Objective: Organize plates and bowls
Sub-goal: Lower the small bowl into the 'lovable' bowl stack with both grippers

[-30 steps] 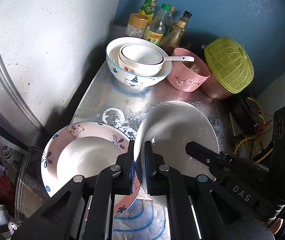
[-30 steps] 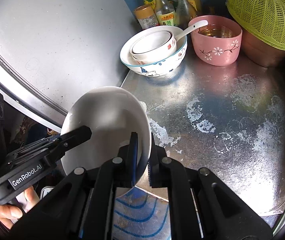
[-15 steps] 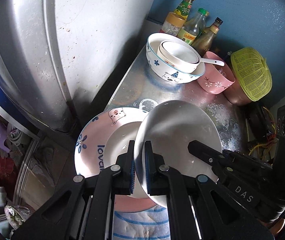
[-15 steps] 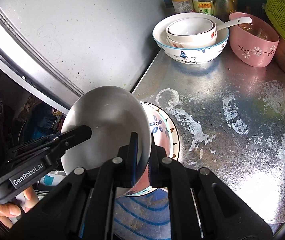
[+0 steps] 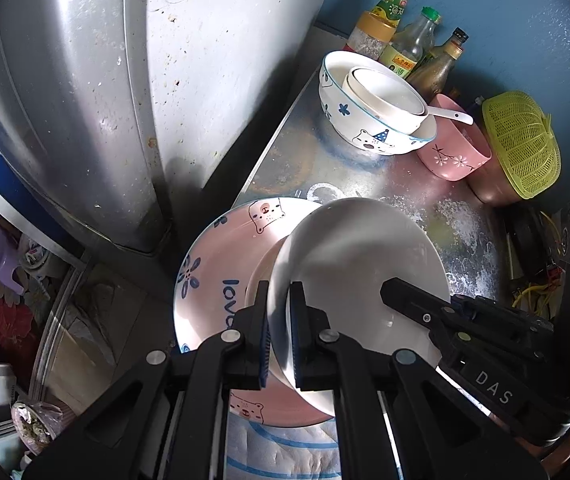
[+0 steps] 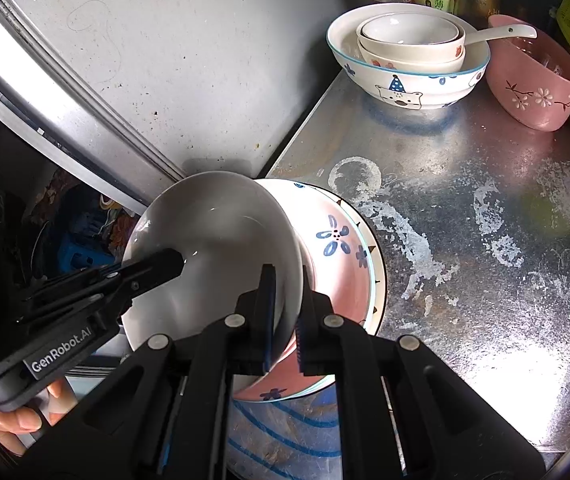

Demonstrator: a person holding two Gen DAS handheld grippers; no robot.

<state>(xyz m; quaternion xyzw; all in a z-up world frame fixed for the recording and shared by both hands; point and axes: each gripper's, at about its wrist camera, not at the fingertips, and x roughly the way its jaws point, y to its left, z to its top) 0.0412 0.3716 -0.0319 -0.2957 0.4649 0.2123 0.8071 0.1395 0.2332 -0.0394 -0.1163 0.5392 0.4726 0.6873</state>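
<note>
Pinching the white plate (image 5: pixel 357 256) on opposite rims: left gripper (image 5: pixel 279 336) clamped on its left edge, right gripper (image 6: pixel 287 312) clamped on its right edge. Plate tilted, sitting over the pink patterned plate (image 5: pixel 221 276); can't tell if they touch. Pink plate lies at the near edge of the metal counter (image 6: pixel 465 208). Past it, at the back: nested bowls (image 6: pixel 409 52), pink bowl (image 6: pixel 537 84) just beside them.

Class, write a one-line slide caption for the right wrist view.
Both grippers clamp a white plate above pink stacked plates on a metal counter.
</note>
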